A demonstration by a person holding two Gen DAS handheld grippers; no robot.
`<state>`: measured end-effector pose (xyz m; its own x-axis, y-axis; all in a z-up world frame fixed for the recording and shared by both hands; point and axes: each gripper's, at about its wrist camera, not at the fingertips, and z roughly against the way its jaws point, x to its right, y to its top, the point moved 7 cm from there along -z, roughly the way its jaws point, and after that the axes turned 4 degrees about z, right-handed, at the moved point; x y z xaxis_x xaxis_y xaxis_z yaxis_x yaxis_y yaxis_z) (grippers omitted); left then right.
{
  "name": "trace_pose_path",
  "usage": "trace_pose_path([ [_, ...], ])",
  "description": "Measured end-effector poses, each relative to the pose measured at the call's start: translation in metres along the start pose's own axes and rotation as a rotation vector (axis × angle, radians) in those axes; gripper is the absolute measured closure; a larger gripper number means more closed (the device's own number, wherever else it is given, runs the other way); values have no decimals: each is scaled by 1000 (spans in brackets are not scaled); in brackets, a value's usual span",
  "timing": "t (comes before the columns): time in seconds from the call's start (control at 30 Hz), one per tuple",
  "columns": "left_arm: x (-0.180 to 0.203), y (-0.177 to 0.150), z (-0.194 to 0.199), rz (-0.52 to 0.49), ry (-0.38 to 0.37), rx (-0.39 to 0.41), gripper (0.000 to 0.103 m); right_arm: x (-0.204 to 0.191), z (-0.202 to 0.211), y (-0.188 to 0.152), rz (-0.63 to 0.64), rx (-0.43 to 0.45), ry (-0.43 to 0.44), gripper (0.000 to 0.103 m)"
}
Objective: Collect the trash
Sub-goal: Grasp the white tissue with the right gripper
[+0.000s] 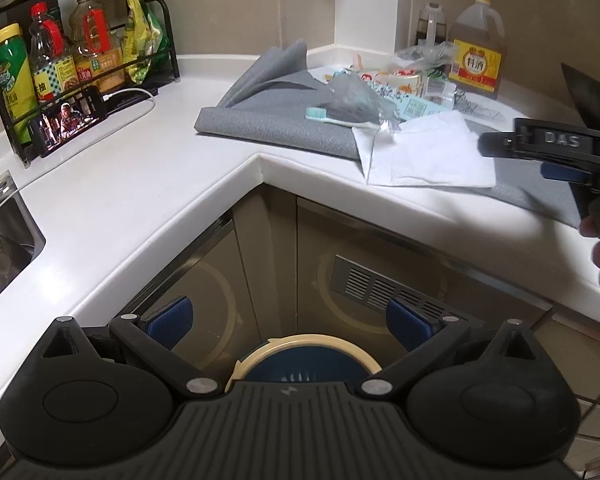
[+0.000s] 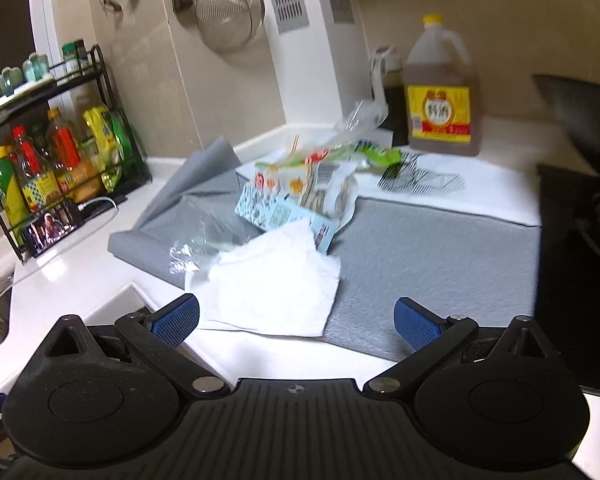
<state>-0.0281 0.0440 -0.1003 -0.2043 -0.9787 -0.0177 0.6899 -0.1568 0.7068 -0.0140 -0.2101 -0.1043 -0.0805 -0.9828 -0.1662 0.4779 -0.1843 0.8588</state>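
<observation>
The trash, a white tissue [image 2: 272,284] and wrappers [image 2: 300,196], lies on the grey mat [image 2: 420,256] on my worktop [image 1: 140,200]. My right gripper [image 2: 296,318] hangs spread just before the tissue; my left gripper [image 1: 290,318] (also spread, empty) hovers over the bin [image 1: 304,360] below.

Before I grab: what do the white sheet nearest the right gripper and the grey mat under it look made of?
White sheet: soft tissue or paper towel, matte, going by its creases and limp folds. Grey mat: looks like textured fabric or foam, matte; its far end folds up stiffly. Exact material unclear.
</observation>
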Motion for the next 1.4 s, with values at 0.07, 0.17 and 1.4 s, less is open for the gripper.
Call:
trace_pose_path([
  [0.07,-1,2,-4,0,10,-10,0,-1,-11,-1,1,-10,11,0],
  [0.17,0,9,-8,-1,19,-13,0,-3,-18,0,-9,-15,34,0],
  [1.4,33,37,-46,-96,82,-118,0,6,-86,7,203,0,217,73],
])
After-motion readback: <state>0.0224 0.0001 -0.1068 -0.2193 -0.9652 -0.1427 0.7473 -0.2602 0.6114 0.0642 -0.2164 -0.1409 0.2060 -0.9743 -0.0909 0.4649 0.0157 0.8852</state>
